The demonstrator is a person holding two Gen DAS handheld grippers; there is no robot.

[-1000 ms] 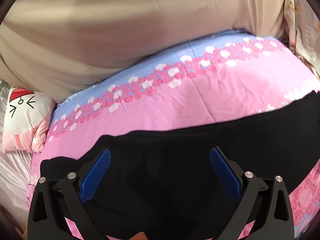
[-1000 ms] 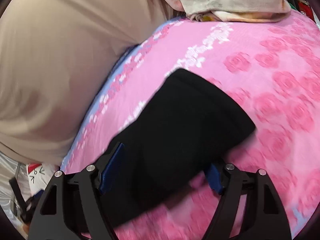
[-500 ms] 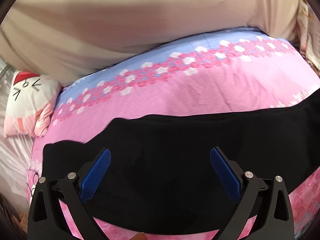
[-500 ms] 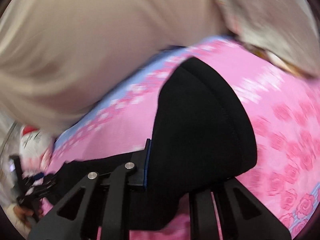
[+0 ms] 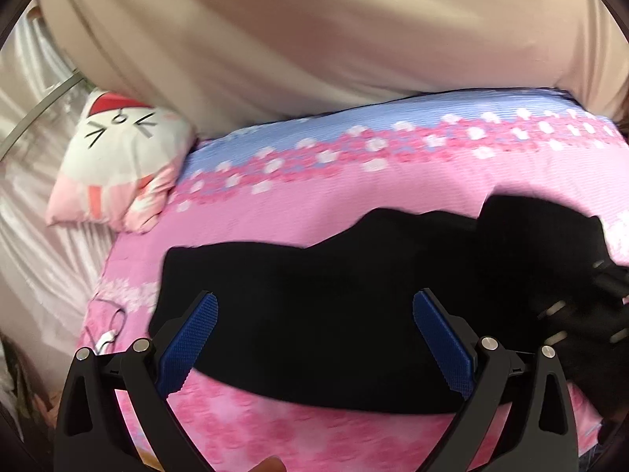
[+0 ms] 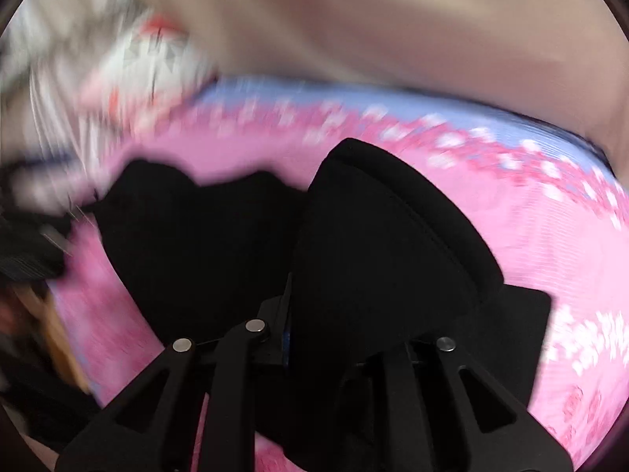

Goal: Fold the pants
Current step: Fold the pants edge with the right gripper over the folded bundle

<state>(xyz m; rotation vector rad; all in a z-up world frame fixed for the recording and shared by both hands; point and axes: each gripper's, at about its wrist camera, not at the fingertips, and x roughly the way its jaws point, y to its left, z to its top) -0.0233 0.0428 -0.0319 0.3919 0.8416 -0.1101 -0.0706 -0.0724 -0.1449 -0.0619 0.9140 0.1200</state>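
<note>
Black pants lie across a pink flowered bedsheet. My left gripper hovers open just above their left part, with nothing between its blue pads. At the right edge of the left wrist view my right gripper comes in with cloth bunched on it. In the blurred right wrist view the right gripper is clamped on one end of the pants, which stands up as a raised fold. Its jaws are opening slightly with the cloth still between them. The rest of the pants lies flat beyond.
A white and pink cat-face pillow sits off the sheet's left corner. A large beige cloth mass fills the far side. A thin white cable lies by the sheet's left edge. Pale satin fabric borders the left.
My right gripper went from open to shut on the pants' end and swung it toward the left, rolling as it went. The left gripper drew back, still open, so more sheet and pillow show.
</note>
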